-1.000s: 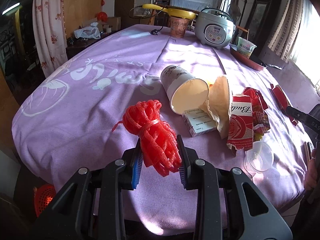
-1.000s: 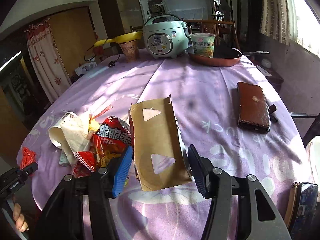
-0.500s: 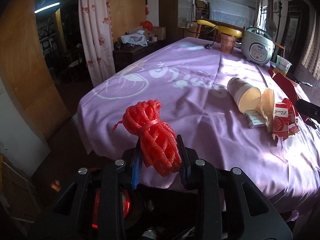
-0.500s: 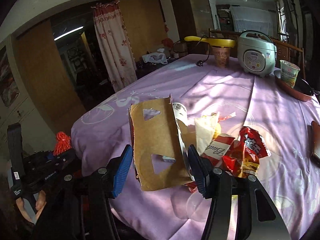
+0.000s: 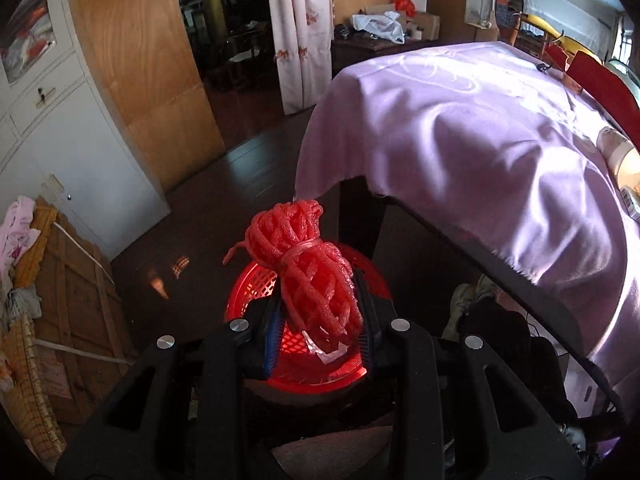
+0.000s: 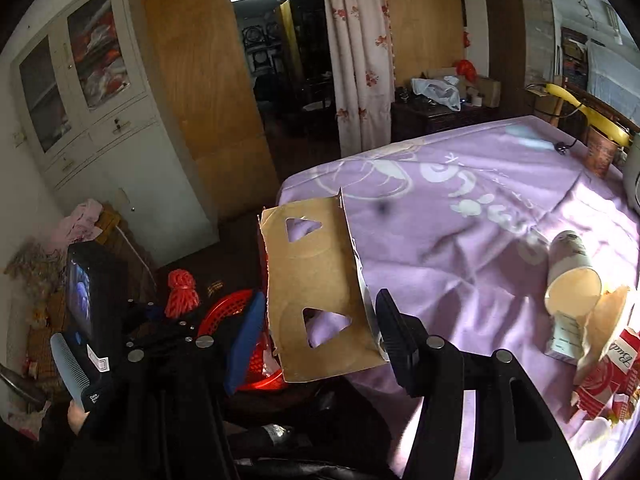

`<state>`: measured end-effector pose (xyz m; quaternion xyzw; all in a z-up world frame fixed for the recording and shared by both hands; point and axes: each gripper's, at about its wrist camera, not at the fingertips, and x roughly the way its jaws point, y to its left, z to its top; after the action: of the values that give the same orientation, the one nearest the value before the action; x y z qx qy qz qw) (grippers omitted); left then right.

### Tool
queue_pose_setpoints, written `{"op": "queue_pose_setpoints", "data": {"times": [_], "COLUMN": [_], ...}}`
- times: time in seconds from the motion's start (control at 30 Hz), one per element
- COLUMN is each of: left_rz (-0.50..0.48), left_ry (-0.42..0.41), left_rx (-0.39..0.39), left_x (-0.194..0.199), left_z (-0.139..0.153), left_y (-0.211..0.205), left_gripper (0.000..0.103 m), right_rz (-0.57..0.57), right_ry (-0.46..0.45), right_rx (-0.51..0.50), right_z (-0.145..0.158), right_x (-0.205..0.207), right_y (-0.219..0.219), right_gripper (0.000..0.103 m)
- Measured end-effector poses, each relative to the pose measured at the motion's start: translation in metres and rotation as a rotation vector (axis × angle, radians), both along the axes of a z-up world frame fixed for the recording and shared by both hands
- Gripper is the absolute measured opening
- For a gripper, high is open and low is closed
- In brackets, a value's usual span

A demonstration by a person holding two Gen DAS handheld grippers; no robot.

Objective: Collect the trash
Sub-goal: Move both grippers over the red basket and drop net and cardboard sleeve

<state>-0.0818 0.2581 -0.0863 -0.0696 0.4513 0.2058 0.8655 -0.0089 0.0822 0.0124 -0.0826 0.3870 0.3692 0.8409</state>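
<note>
The left gripper pinches the red foam net above the red basket, hiding its middle. The right gripper clamps brown cardboard beside the basket, covering its rim.

The right tool holds a flat brown cardboard piece with two triangle holes in it. The cardboard stands up between the two fingers, at the edge of the desk with the purple cloth. Down on the floor to the left is a red basket. The left tool is over there too, holding a red net bundle just above the basket. On the desk at the right lie a tipped paper cup and a red and white wrapper.
</note>
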Motion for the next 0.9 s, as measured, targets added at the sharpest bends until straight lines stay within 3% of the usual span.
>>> {"op": "queue_pose_setpoints", "data": {"times": [0.37,0.53,0.73,0.9], "left_rz": [0.051,0.082,0.13,0.177], "left_ry": [0.042,0.037,0.03,0.034], "left_rx": [-0.07,-0.082,-0.07,-0.045], "left_x": [0.007,0.004,0.001,-0.001], "left_z": [-0.036,-0.041,-0.041,-0.041], "left_y": [0.039,0.049,0.061,0.071], "left_gripper": [0.035,0.058,0.074,0.078], "right_rz": [0.069,0.085,0.139,0.194], "right_ry": [0.044,0.075,0.1,0.13], "right_rx": [-0.138,-0.169,-0.202,-0.239], "right_z": [-0.04,-0.052,-0.069,-0.088], "right_x": [-0.003,0.007,0.004,-0.002], "right_y": [0.065,0.078,0.096,0.115], "right_gripper": [0.057,0.057,0.057,0.057]}}
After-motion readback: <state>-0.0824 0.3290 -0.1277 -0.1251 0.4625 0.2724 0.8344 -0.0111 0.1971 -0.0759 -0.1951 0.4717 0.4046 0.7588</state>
